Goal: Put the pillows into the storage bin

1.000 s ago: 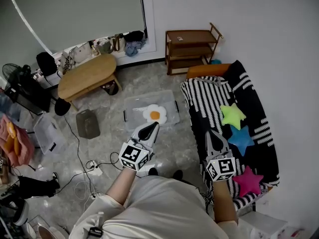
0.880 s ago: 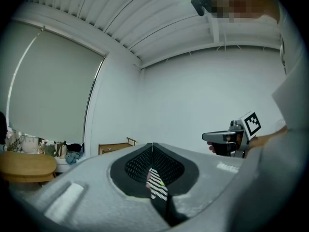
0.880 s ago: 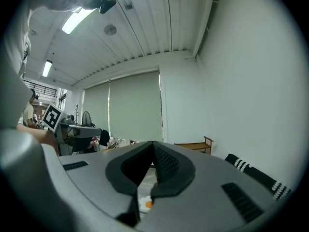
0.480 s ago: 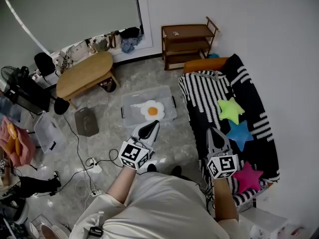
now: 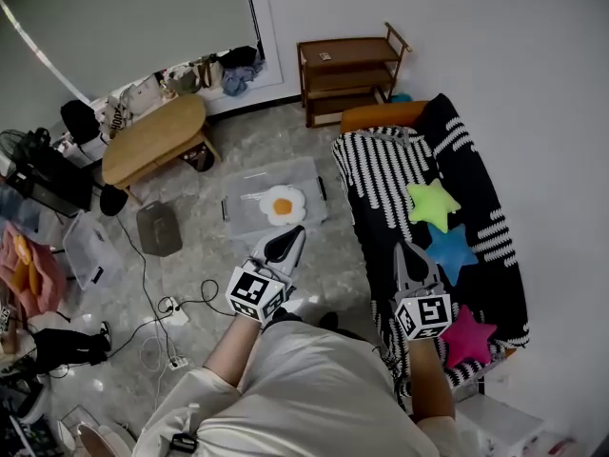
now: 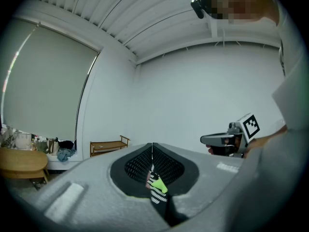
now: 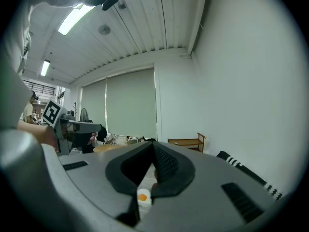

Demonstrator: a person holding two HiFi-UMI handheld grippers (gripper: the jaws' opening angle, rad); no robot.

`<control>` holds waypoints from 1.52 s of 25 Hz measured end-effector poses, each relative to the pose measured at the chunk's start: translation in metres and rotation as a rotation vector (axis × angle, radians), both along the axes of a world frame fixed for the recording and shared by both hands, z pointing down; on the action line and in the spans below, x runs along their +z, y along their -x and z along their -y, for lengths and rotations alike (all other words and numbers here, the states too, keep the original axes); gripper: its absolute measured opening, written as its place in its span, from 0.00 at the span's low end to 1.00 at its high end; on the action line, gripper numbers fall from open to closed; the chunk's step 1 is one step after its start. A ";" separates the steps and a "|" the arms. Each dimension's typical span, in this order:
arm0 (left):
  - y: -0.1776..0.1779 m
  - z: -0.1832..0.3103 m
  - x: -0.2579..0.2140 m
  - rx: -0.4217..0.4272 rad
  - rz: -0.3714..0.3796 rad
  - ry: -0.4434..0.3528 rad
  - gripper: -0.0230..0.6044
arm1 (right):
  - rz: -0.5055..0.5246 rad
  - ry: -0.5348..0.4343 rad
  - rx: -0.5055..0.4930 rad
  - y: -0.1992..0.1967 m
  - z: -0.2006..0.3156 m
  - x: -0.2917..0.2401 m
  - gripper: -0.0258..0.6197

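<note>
A clear storage bin [image 5: 245,187] stands on the floor with a fried-egg pillow [image 5: 283,205] lying in it. On the black-and-white striped sofa [image 5: 376,174] to the right lie a green star pillow [image 5: 433,203], a blue star pillow [image 5: 451,252] and a pink star pillow [image 5: 468,336]. My left gripper [image 5: 290,234] is held level just short of the bin, shut and empty. My right gripper [image 5: 402,250] hovers over the sofa's near edge beside the blue star, also shut and empty. Below its jaws the right gripper view shows the egg pillow [image 7: 143,196].
A wooden shelf [image 5: 347,65] stands against the far wall, with an orange cushion [image 5: 381,115] at the sofa's far end. An oval wooden table [image 5: 152,139], a grey case [image 5: 157,228], a clear box [image 5: 90,250] and floor cables [image 5: 181,307] lie to the left.
The bin, sofa and pillows have slid up and left in the head view as I moved. Both grippers keep their pose in front of me, still shut.
</note>
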State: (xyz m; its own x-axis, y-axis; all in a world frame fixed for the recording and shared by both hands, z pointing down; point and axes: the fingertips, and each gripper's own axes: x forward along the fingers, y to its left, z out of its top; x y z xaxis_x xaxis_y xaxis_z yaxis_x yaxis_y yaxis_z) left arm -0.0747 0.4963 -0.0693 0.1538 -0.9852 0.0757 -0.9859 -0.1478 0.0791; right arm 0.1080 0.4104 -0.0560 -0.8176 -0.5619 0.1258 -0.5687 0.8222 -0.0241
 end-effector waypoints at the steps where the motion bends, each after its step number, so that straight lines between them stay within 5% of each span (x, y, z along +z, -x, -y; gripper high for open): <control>1: -0.004 0.003 0.001 0.000 -0.001 0.000 0.07 | -0.006 -0.004 -0.001 -0.004 0.002 0.001 0.04; 17: -0.017 0.077 0.024 0.082 -0.016 0.047 0.07 | -0.023 0.036 0.088 -0.023 0.061 0.025 0.04; 30: 0.043 0.211 0.054 0.275 -0.040 0.126 0.07 | -0.029 0.108 0.281 0.024 0.159 0.048 0.04; 38: 0.049 0.293 0.079 0.445 -0.041 0.182 0.07 | -0.033 0.133 0.407 0.038 0.207 0.067 0.04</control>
